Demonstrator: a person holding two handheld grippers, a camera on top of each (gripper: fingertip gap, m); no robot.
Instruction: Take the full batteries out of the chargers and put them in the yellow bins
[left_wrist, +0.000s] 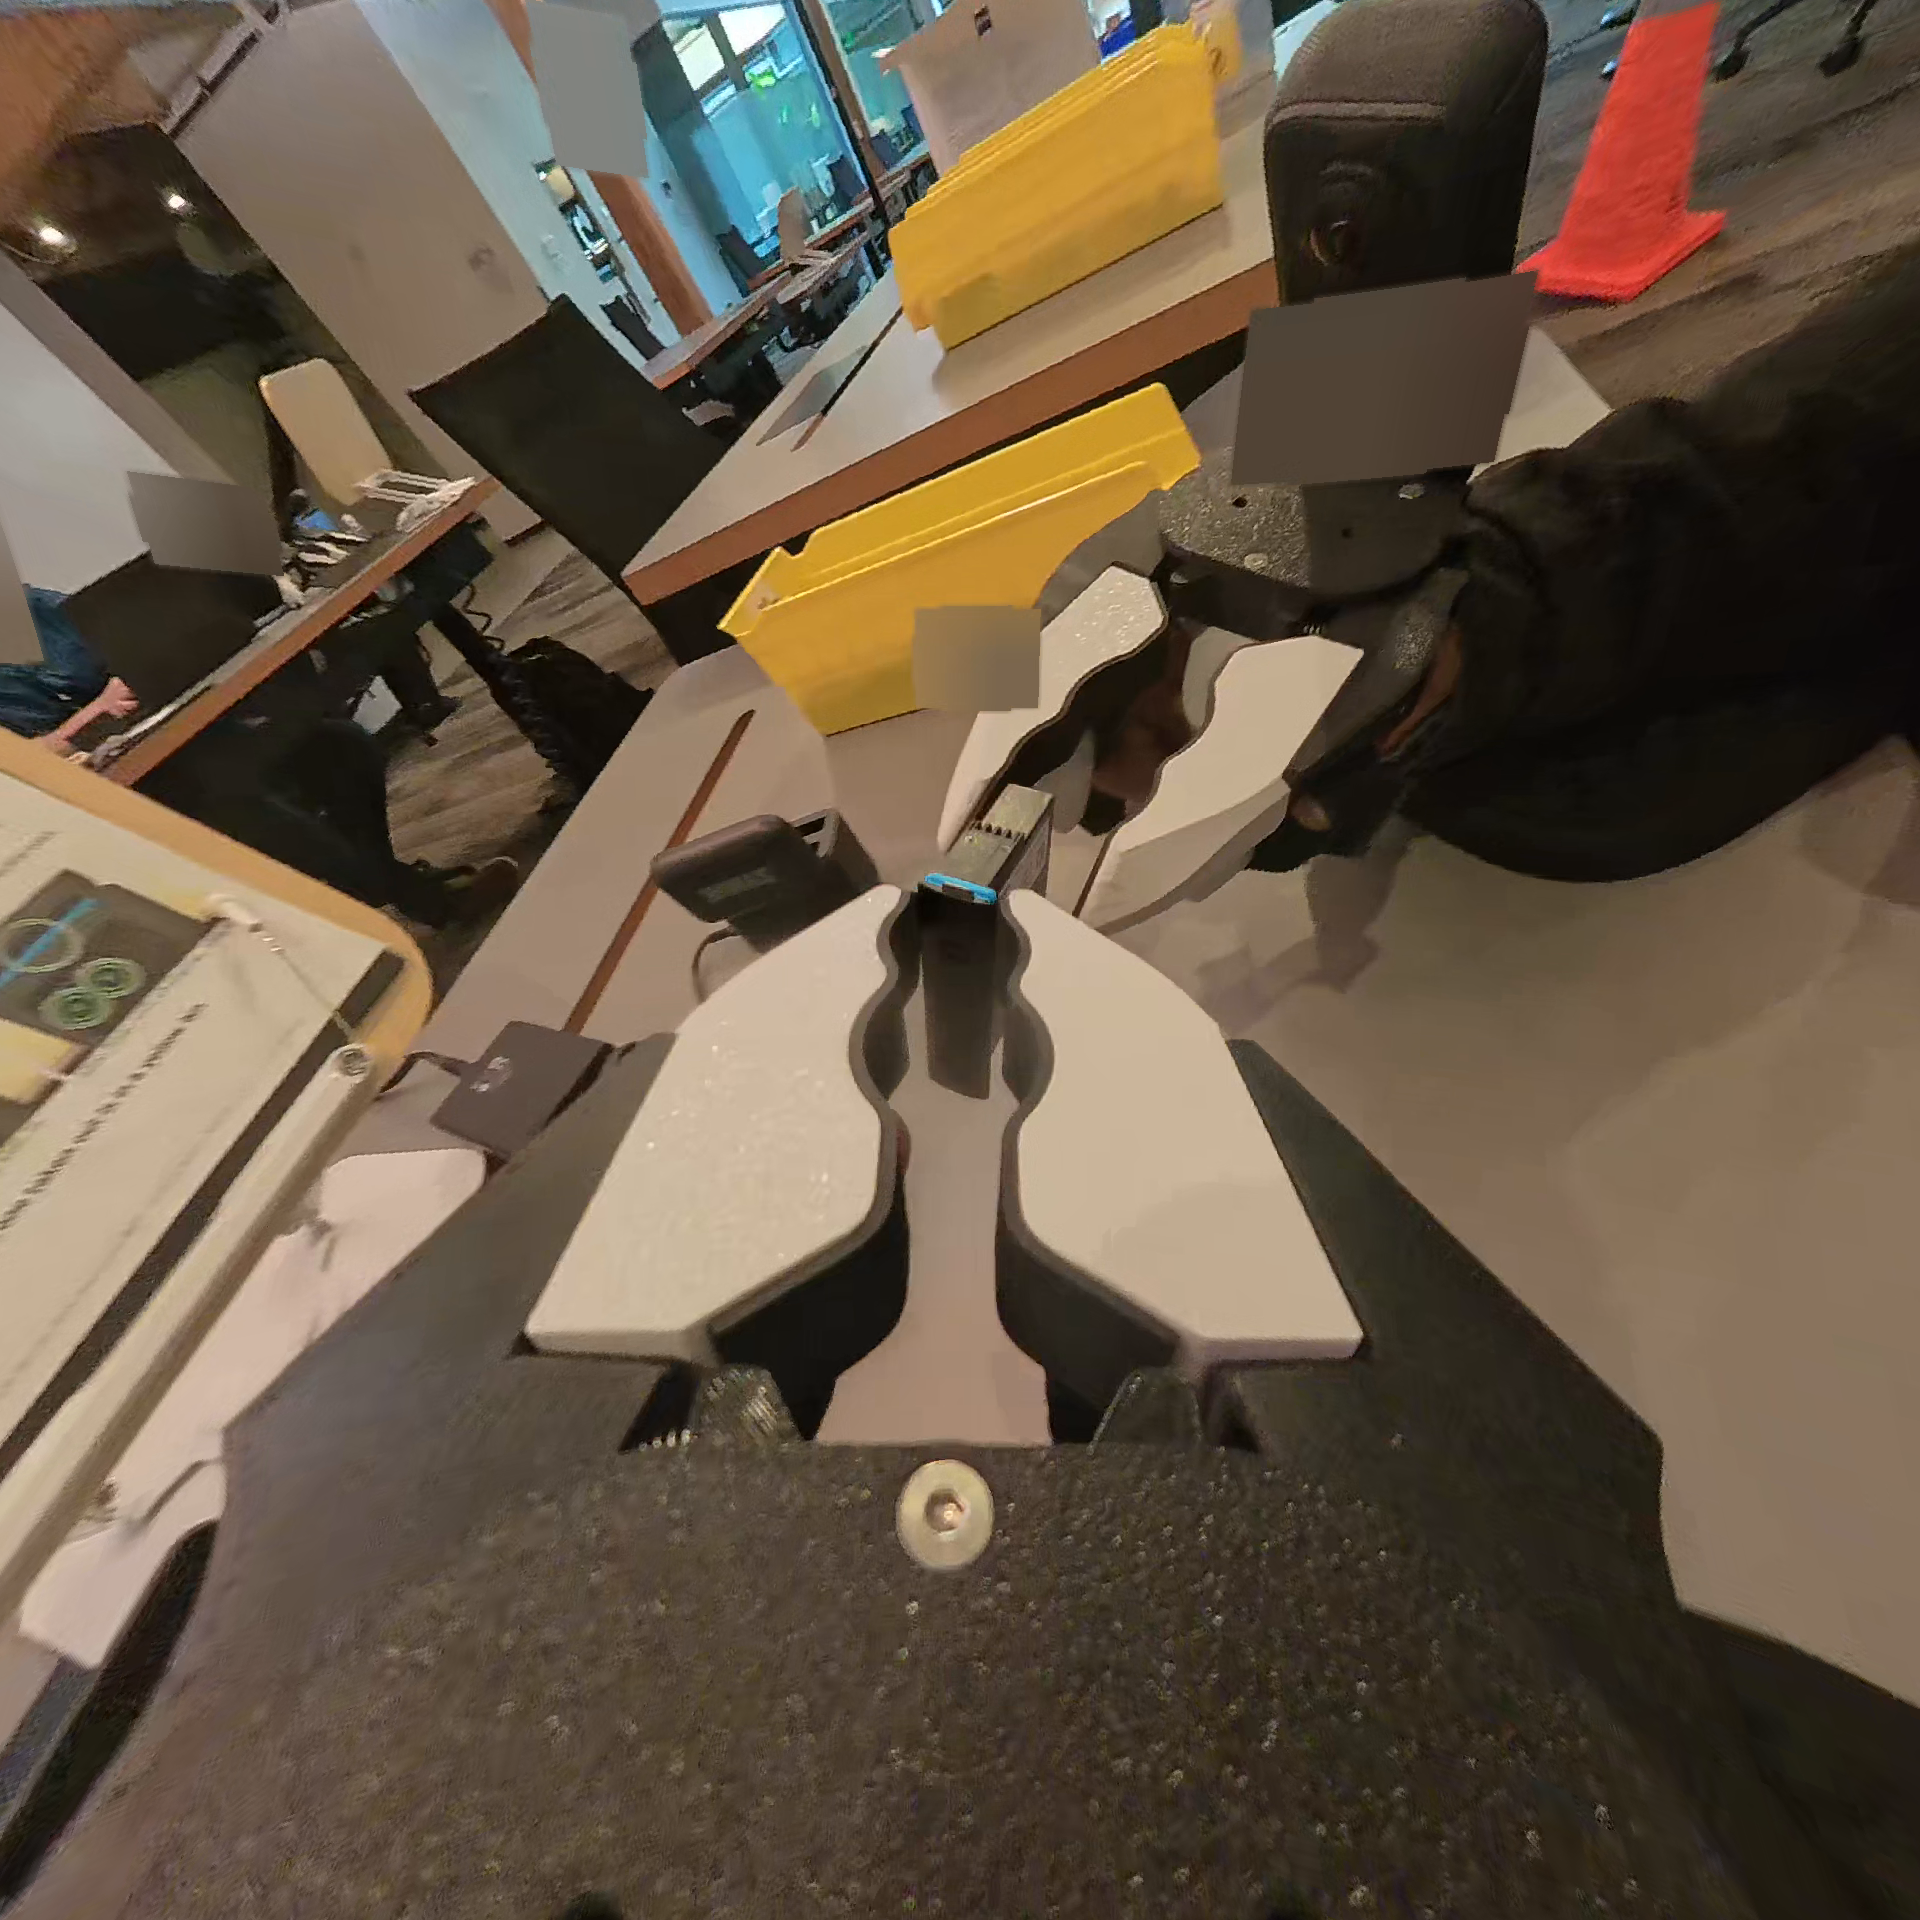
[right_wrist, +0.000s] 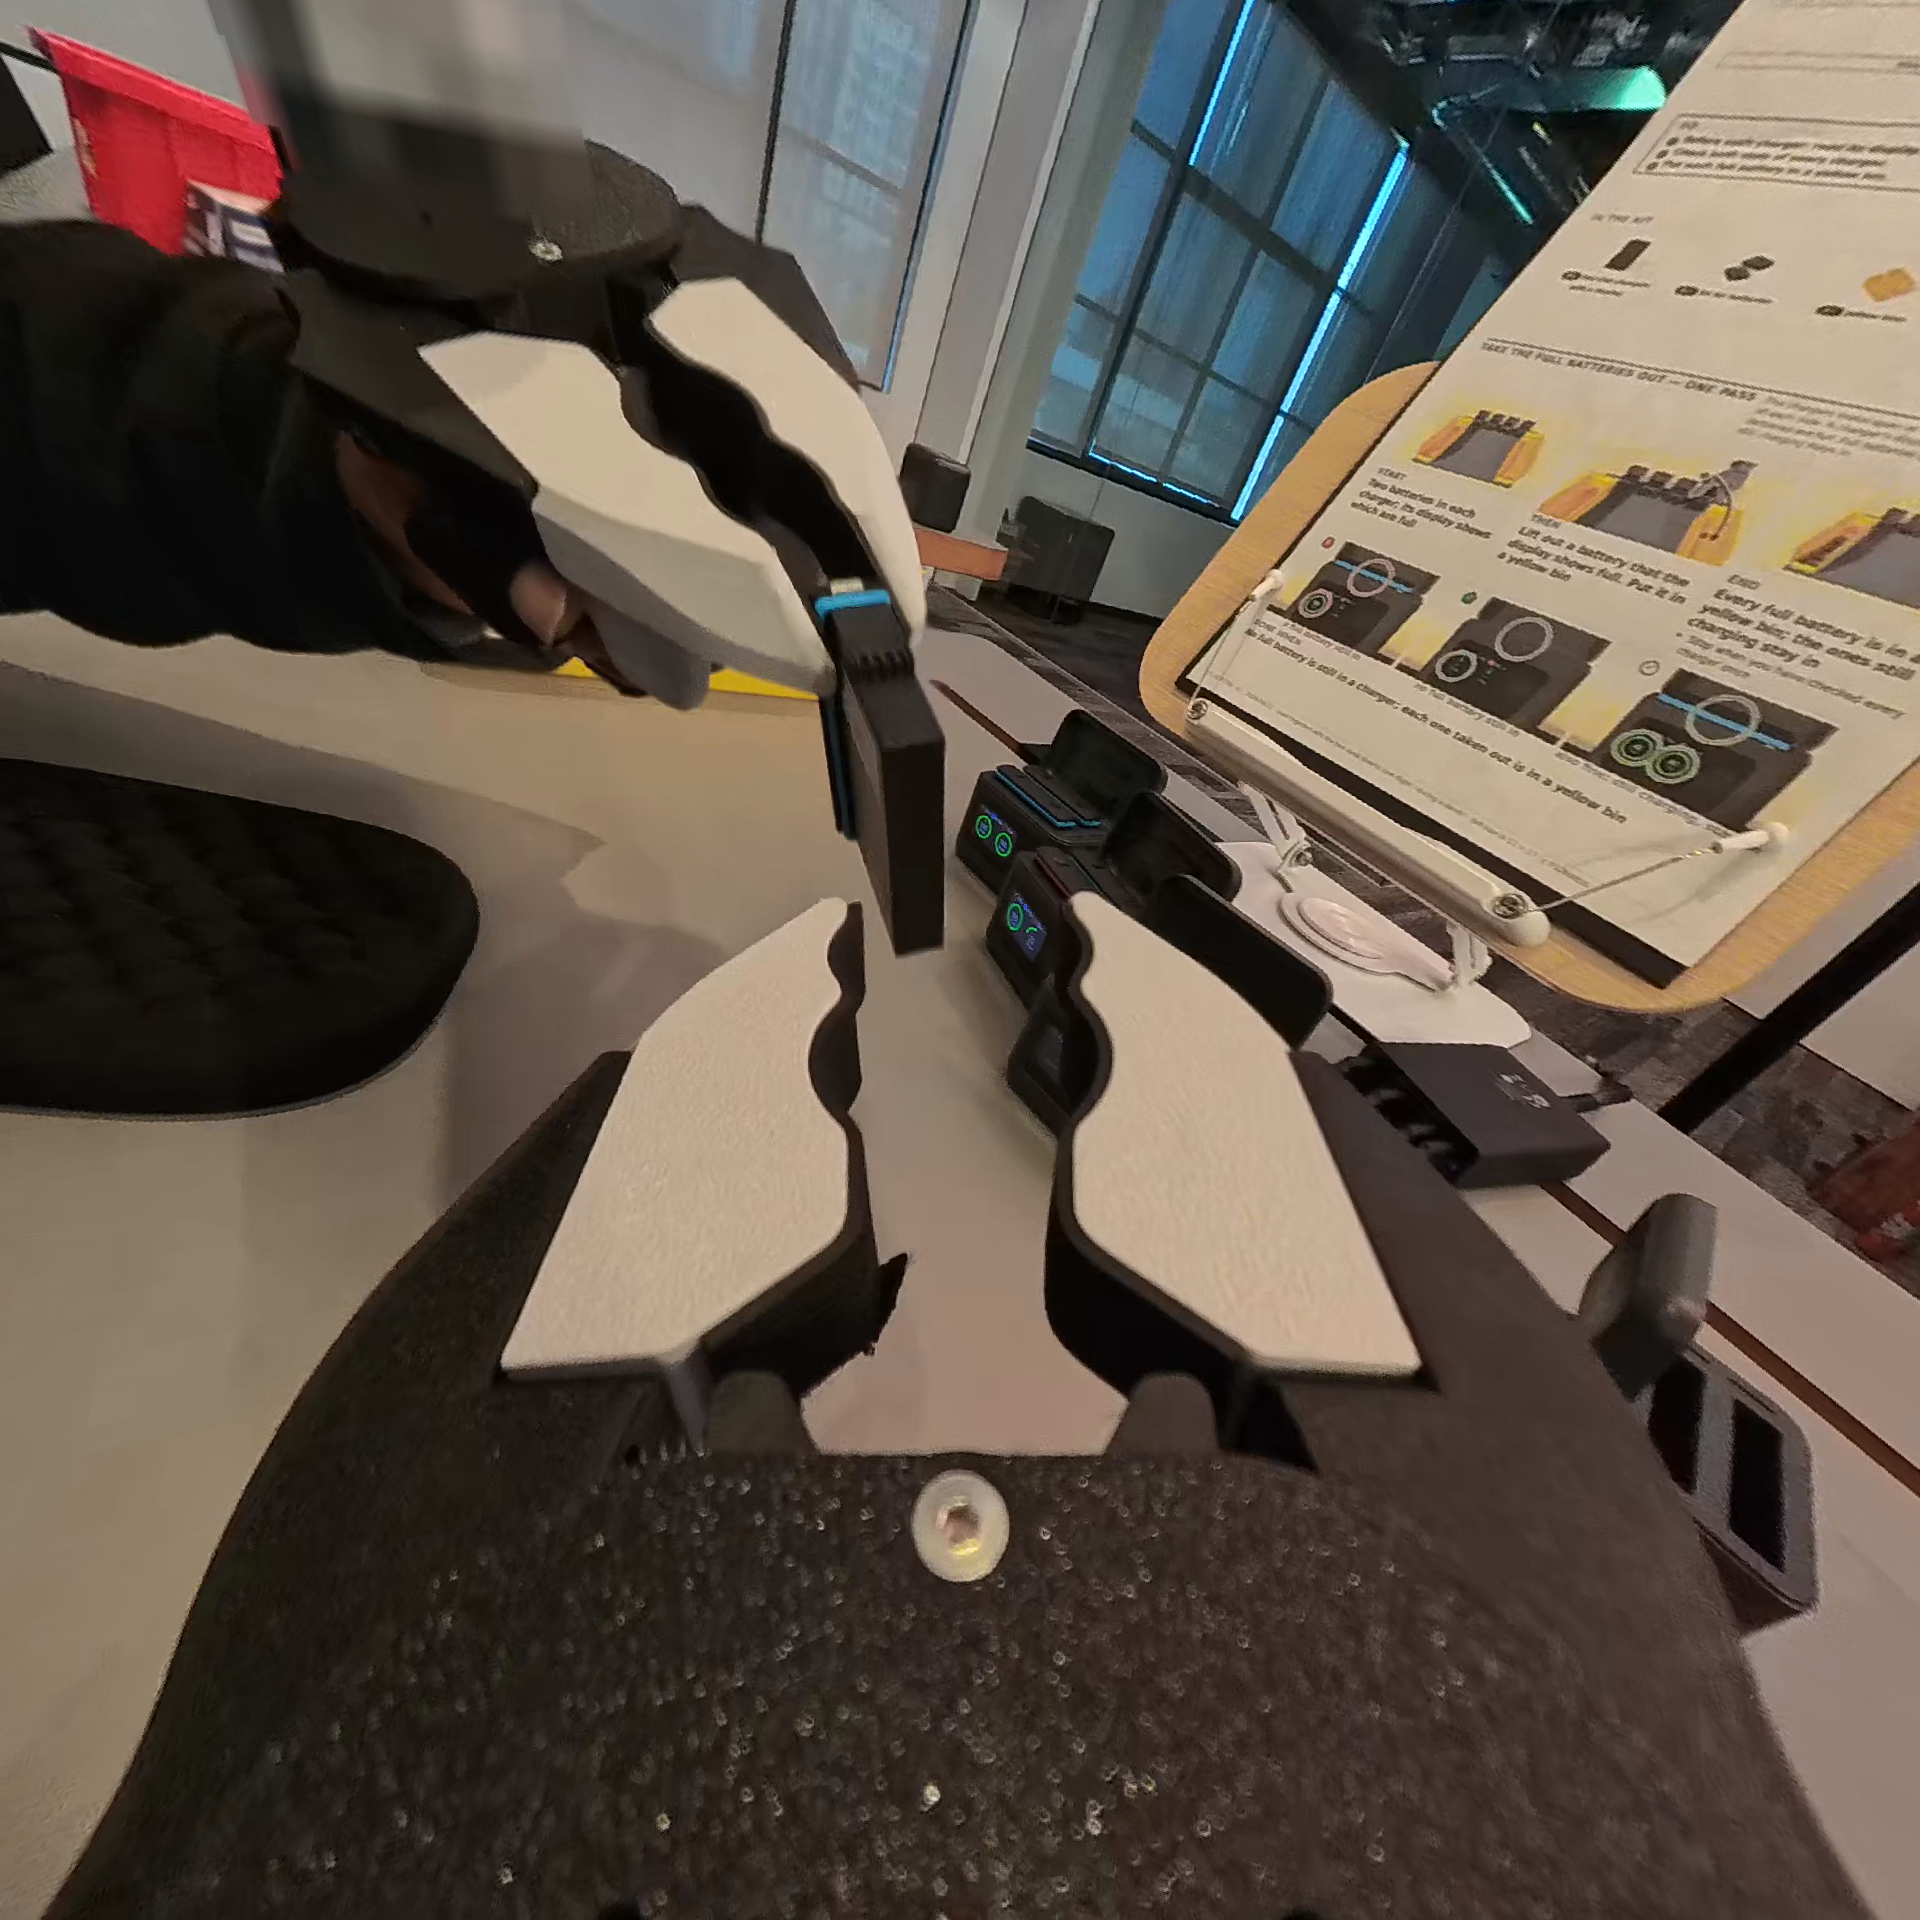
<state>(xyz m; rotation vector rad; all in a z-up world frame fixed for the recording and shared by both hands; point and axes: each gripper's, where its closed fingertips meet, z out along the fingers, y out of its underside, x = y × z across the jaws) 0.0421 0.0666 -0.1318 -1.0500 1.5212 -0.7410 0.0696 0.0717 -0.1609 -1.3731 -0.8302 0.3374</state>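
Observation:
My left gripper is shut on the blue-trimmed end of a black battery, held above the grey table. In the right wrist view the left gripper comes in from the upper left and the battery hangs down from its fingertips. My right gripper is open, its fingertips on either side of the battery's lower end; it also shows in the left wrist view. Black chargers with lit green displays stand in a row behind. A yellow bin stands beyond the grippers.
A stack of yellow bins sits on the far table. An instruction board on a stand stands by the chargers, with a black power hub beside it. A black mesh chair is at the left. A gloved hand holds the right gripper. The grippers' ends are close to 5 cm from one another.

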